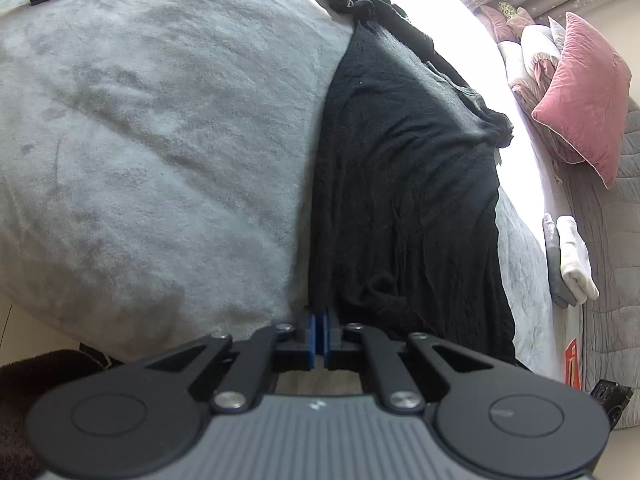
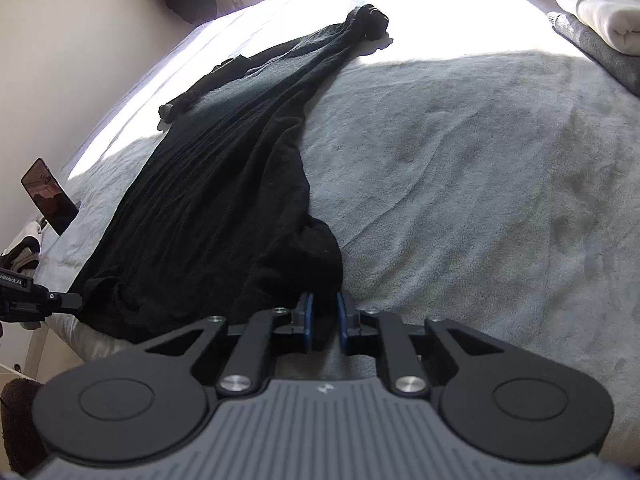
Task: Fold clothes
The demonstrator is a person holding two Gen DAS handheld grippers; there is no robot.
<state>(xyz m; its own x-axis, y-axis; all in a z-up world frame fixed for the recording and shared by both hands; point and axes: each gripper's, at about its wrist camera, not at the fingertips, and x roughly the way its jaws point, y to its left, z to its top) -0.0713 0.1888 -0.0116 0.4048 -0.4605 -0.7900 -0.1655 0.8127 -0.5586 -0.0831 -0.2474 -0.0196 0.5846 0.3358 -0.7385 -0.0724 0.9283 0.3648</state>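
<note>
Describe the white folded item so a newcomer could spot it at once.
Start at the grey bed and go to the side with the pink cushion. There a white folded cloth lies on a grey folded one. It is the only white piece; the long garment is black.

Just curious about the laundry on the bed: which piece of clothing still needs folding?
The long black garment, spread out and rumpled across the grey blanket. The white piece and the grey one under it already lie folded.

— Right gripper (image 2: 323, 322)?
— Blue pads pinching the near hem of the black garment (image 2: 224, 200).
— Garment's lie?
— Stretched long across the grey blanket (image 2: 460, 180), far end bunched in sunlight.
— Left edge?
— Phone (image 2: 50, 196), propped upright.
</note>
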